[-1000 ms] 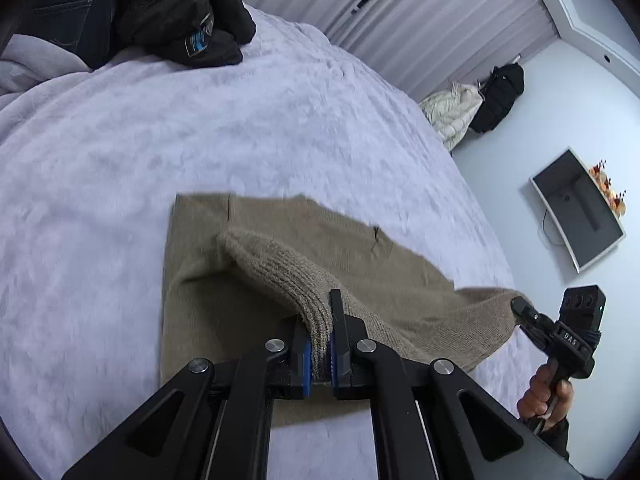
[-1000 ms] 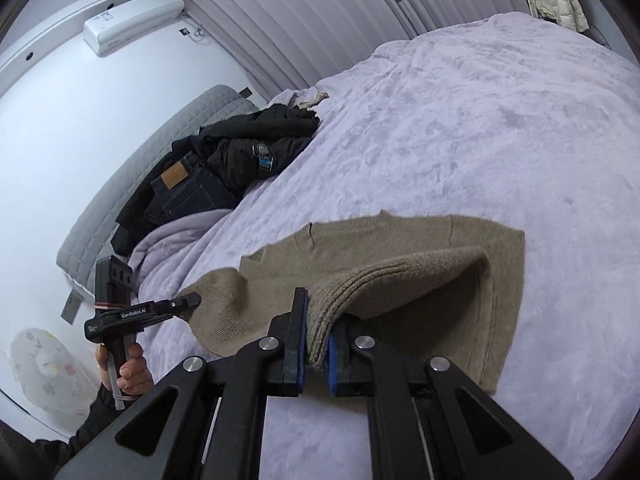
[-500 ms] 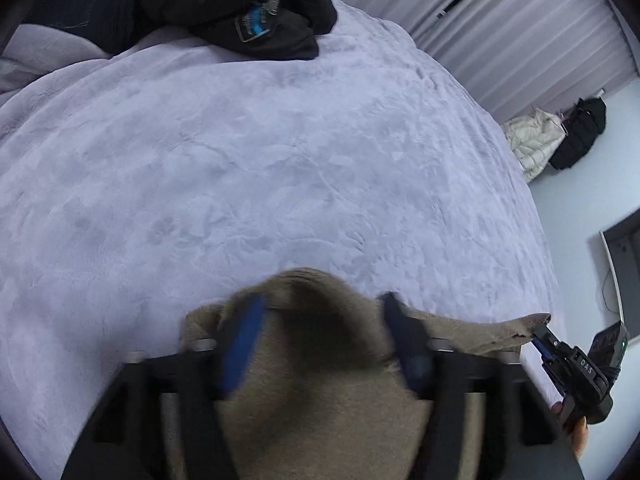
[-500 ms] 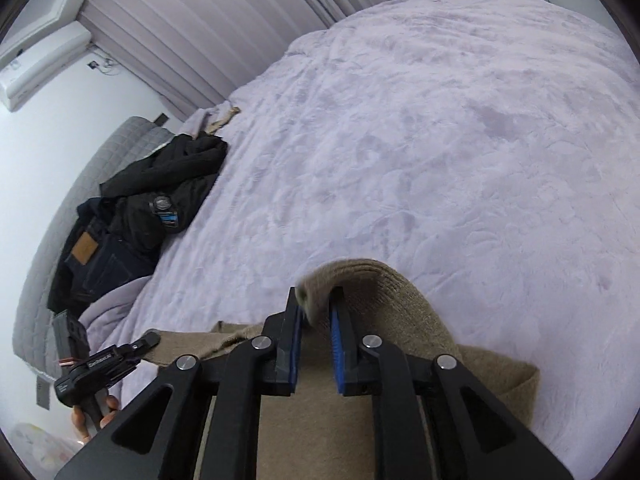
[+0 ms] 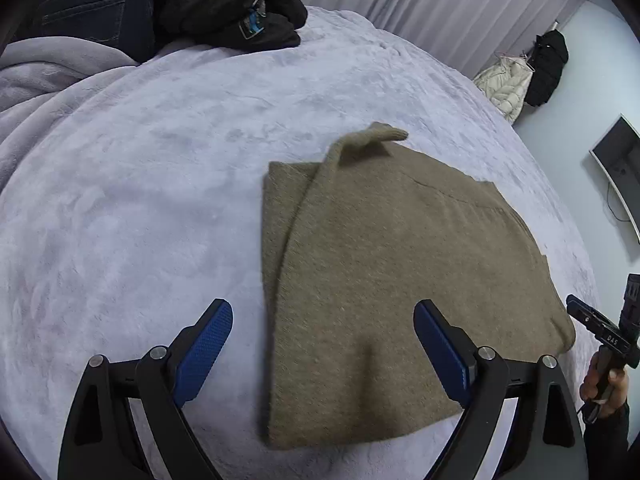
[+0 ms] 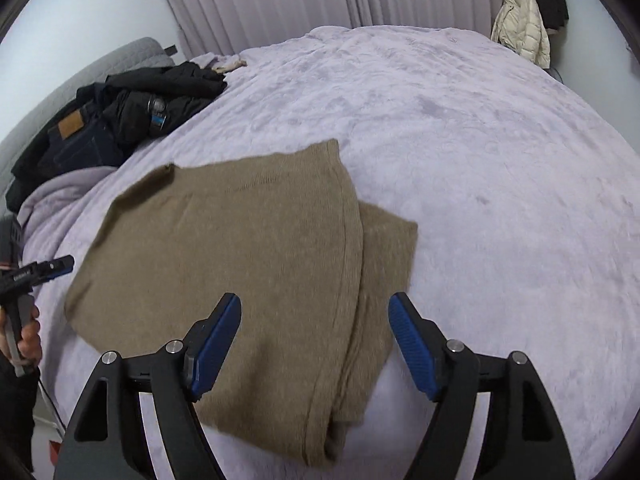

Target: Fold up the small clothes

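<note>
Lying folded just below both opening, empty grippers, left [image 5: 322, 354] and right [image 6: 314, 344], the sweater [image 5: 400, 264] runs lengthwise away from them.

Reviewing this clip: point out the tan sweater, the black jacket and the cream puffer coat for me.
tan sweater [image 5: 380, 264]: left wrist view, middle of the folded top layer.
black jacket [image 5: 224, 4]: left wrist view, bulk of the heap.
cream puffer coat [image 6: 520, 20]: right wrist view, quilted body, hanging.

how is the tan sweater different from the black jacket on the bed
The tan sweater lies folded flat near the middle of the bed; the black jacket sits crumpled in a heap at the bed's edge. The sweater lies alone, while the jacket rests against dark jeans. Neither is held by any tongs.
</note>
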Tool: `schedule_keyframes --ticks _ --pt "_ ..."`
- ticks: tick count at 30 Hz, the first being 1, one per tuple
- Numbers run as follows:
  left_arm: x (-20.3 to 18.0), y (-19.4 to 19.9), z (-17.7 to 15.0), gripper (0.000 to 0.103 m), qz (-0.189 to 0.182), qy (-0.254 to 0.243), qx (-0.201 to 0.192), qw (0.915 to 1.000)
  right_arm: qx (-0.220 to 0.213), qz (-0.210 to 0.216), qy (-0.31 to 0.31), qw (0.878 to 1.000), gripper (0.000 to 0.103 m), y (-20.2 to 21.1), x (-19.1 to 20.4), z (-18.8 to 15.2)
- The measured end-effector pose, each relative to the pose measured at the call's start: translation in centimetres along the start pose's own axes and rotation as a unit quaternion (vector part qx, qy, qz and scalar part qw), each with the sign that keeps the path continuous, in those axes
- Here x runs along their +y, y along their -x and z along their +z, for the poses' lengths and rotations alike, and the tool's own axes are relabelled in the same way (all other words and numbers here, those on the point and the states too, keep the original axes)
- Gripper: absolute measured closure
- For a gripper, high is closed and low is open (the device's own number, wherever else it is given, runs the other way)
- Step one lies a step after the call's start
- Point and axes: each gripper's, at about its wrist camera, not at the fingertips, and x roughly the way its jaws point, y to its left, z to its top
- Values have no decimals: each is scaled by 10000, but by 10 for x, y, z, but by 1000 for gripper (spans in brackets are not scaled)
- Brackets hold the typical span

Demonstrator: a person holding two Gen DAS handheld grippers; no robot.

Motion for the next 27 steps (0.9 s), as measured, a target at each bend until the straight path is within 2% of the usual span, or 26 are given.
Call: schedule_keyframes --ticks 1,2,3,4,5,8,12,13,14,15,17,20,22,24,25,27 --pt "-4 0 -3 13 -45 -47 5 10000 33 63 43 10000 24 2 0 -8" --pt "-6 -3 -5 26 -87 -44 44 9999 40 139 41 9999 25 3 0 -14" --pt "-9 -6 -5 33 -129 -33 128 9998 31 219 -11 9998 27 5 -1 -19" --pt "-9 -11 -5 41 -129 6 233 9996 33 348 -92 9993 32 6 -4 -22" --pt "-9 -14 -6 45 -81 52 275 9996 34 497 -178 9986 39 6 -6 -24" --pt "-4 -15 -7 45 -30 153 289 9995 29 622 -412 9972 46 7 -12 -28" --pt "6 -15 -6 45 -29 352 256 9990 104 638 -624 9960 48 5 -17 -34" --pt "7 -16 -6 45 -72 392 289 9988 154 729 -711 9947 58 2 -17 -35" --pt "7 -18 -7 69 -95 401 334 9986 198 802 -772 9936 79 0 -17 -37" --pt "6 -19 -7 87 -28 385 398 9985 230 847 -800 9929 89 -2 -16 -37" --pt "7 -17 -8 90 -58 475 395 9981 118 880 -799 9928 90 4 -12 -36" --pt "5 4 -12 95 -134 408 151 9990 -93 801 -525 9954 91 25 0 -38" --pt "9 9 -20 95 -248 469 148 9985 -155 836 -591 9946 91 35 0 -47" --pt "20 -5 -28 95 -299 627 337 9970 -55 785 -737 9942 91 31 -8 -60" --pt "26 -15 -31 94 -420 733 454 9954 102 695 -815 9942 91 22 -14 -67" --pt "36 -18 -33 93 -702 981 439 9917 294 651 -902 9934 91 4 -18 -76"
